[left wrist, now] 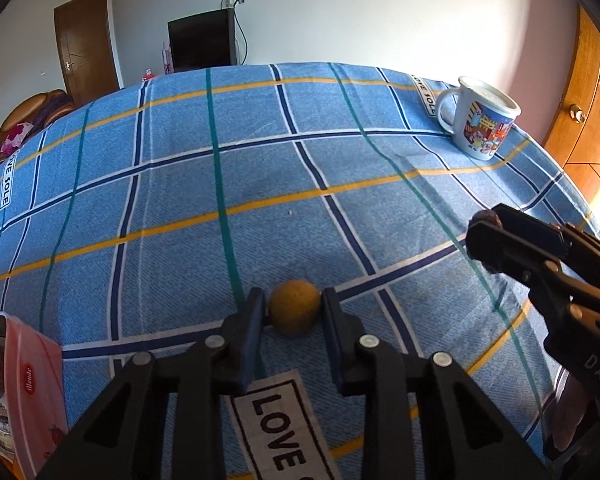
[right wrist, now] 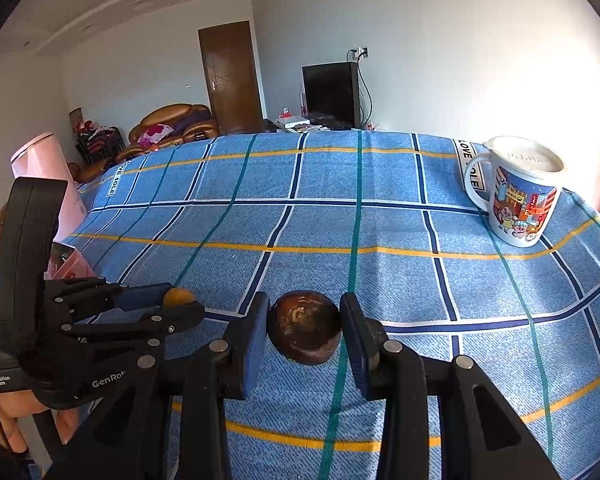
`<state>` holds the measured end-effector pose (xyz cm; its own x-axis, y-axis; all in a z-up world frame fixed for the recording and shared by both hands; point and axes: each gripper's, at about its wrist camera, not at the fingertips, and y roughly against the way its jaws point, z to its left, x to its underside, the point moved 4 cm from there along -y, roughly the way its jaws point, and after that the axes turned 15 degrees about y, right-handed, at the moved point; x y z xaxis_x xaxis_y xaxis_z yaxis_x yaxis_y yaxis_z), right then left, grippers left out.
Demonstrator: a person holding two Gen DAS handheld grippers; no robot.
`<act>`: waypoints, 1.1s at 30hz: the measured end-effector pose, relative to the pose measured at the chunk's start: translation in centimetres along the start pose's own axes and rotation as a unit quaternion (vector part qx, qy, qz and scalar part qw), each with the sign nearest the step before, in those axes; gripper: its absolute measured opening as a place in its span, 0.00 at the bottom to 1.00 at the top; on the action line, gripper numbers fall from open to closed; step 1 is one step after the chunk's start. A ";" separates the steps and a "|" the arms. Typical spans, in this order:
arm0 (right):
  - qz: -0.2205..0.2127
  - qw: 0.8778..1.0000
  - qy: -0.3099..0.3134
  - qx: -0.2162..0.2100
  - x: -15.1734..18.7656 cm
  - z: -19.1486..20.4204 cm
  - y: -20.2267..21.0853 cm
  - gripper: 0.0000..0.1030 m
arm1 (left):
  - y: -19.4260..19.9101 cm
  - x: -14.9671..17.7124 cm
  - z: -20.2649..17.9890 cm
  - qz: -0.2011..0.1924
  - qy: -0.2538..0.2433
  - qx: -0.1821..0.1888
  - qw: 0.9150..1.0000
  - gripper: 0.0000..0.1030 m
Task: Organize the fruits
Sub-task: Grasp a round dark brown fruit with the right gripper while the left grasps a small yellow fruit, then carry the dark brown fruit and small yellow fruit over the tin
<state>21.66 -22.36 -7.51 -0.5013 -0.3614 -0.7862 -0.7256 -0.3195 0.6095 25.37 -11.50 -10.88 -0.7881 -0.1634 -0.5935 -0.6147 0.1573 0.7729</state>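
A small round yellow-brown fruit (left wrist: 294,306) sits between the fingers of my left gripper (left wrist: 294,312), just above the blue checked cloth (left wrist: 260,160); the pads touch its sides. A dark brown round fruit (right wrist: 304,326) sits between the fingers of my right gripper (right wrist: 305,330), pads against its sides. In the left wrist view the right gripper (left wrist: 485,240) shows at the right with the dark fruit (left wrist: 487,216) peeking out. In the right wrist view the left gripper (right wrist: 180,308) shows at the left with the yellow fruit (right wrist: 178,297).
A cartoon-printed white mug (left wrist: 482,118) stands at the cloth's far right, also in the right wrist view (right wrist: 520,192). A pink box (left wrist: 32,400) lies at the near left. A pink container (right wrist: 46,176) stands off the left edge.
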 end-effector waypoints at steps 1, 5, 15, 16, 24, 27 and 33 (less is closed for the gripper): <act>-0.003 1.000 0.000 -0.001 0.0 0.0 0.1 0.37 | 0.2 0.0 0.0 -0.002 0.000 0.002 1.000 0.29; -0.017 1.000 0.003 -0.003 -0.1 0.1 0.6 0.37 | 0.8 0.2 -0.1 -0.012 0.000 0.012 1.000 0.27; -0.043 0.999 0.016 0.010 -0.4 0.5 1.6 0.37 | 2.4 0.4 -0.3 -0.046 -0.011 0.022 0.999 0.26; -0.045 0.999 0.015 0.010 -0.4 0.5 1.7 0.37 | 2.5 0.4 -0.2 -0.047 -0.010 0.024 0.999 0.26; -0.057 0.998 0.014 0.013 -0.4 0.4 2.1 0.37 | 4.1 0.8 -0.9 -0.090 -0.030 0.023 0.995 0.26; -0.066 0.998 0.013 0.013 -0.3 0.4 2.5 0.37 | 4.8 1.0 -0.7 -0.104 -0.028 0.024 0.994 0.26; -0.084 0.996 0.018 0.018 -0.4 0.7 3.3 0.37 | 5.7 1.1 -0.4 -0.128 -0.023 0.024 0.991 0.26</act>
<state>19.18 -22.69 -5.26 -0.3551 -0.3372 -0.8719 -0.8146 -0.3460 0.4655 21.00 -11.18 -6.99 -0.6062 -0.1590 -0.7792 -0.7946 0.1621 0.5851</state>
